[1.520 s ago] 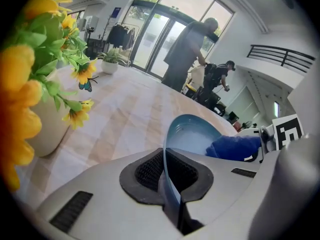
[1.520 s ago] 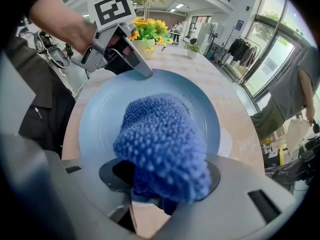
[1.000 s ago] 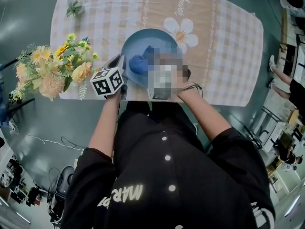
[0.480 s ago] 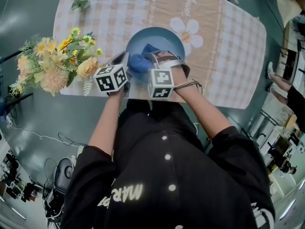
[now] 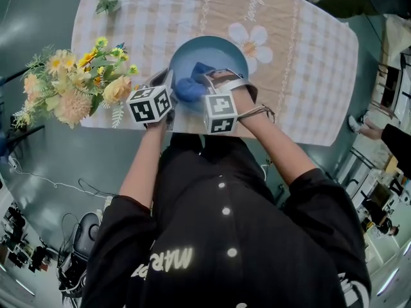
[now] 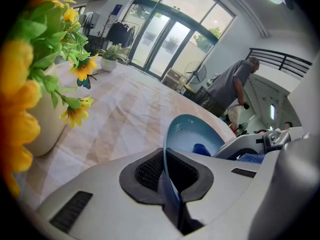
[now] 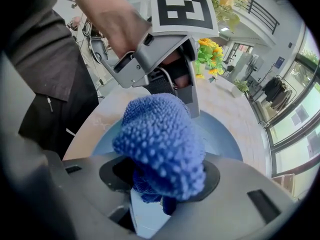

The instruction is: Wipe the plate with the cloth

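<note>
A round blue plate (image 5: 215, 53) lies on the checked tablecloth near the table's front edge. My left gripper (image 5: 165, 85) is shut on its near-left rim; in the left gripper view the thin rim (image 6: 170, 181) runs between the pads and the plate (image 6: 192, 134) tilts up. My right gripper (image 5: 204, 85) is shut on a bunched blue cloth (image 5: 191, 87) that rests on the plate's near-left part. In the right gripper view the nubby cloth (image 7: 162, 144) bulges from the jaws over the plate (image 7: 222, 139), close to the left gripper (image 7: 165, 69).
A bouquet of yellow and peach flowers in a pale vase (image 5: 70, 88) stands just left of the left gripper. A small green sprig (image 5: 108, 2) lies at the far left corner. The tablecloth (image 5: 308, 63) stretches to the right. A person (image 6: 235, 86) stands beyond the table.
The right gripper has rolled a little with the cloth on the plate. The left gripper has kept its hold on the rim without moving.
</note>
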Available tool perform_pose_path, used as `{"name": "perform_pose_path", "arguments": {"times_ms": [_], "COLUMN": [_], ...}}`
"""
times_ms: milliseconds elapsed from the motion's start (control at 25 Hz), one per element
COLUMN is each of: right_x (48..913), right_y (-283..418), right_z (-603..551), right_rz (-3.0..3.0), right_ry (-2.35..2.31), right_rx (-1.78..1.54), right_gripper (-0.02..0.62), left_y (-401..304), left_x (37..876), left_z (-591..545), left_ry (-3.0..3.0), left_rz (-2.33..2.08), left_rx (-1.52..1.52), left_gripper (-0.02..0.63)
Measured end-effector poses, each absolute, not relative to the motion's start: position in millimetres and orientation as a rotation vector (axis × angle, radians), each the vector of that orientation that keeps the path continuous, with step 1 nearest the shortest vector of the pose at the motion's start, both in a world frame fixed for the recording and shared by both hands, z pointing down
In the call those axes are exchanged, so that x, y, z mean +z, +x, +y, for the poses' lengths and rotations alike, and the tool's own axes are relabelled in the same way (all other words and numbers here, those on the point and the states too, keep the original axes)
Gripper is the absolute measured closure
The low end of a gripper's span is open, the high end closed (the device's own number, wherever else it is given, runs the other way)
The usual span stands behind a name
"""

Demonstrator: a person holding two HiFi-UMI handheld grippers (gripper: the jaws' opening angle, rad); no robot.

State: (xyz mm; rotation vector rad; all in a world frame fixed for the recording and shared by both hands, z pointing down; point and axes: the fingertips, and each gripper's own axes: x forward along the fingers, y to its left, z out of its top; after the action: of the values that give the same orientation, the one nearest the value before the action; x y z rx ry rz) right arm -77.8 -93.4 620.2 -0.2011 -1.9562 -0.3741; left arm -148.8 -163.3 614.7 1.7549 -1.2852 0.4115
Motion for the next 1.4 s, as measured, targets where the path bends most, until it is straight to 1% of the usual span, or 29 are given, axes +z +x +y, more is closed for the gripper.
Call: {"name": "perform_pose_path", "arguments": {"times_ms": [1400], "right_x": [621.4], "right_y": [-7.9], "right_z": [-76.9], "right_rz": [-1.881], "right_ry": [-0.3], "right_rx": [-0.442], "right_gripper": [0.402], "left_y": [-148.2], "left_x": [616.5], "left_z": [-163.0], "left_ry": [1.751], "left_rz": [-1.291], "left_rx": [0.472], "left_gripper": [0.577]}}
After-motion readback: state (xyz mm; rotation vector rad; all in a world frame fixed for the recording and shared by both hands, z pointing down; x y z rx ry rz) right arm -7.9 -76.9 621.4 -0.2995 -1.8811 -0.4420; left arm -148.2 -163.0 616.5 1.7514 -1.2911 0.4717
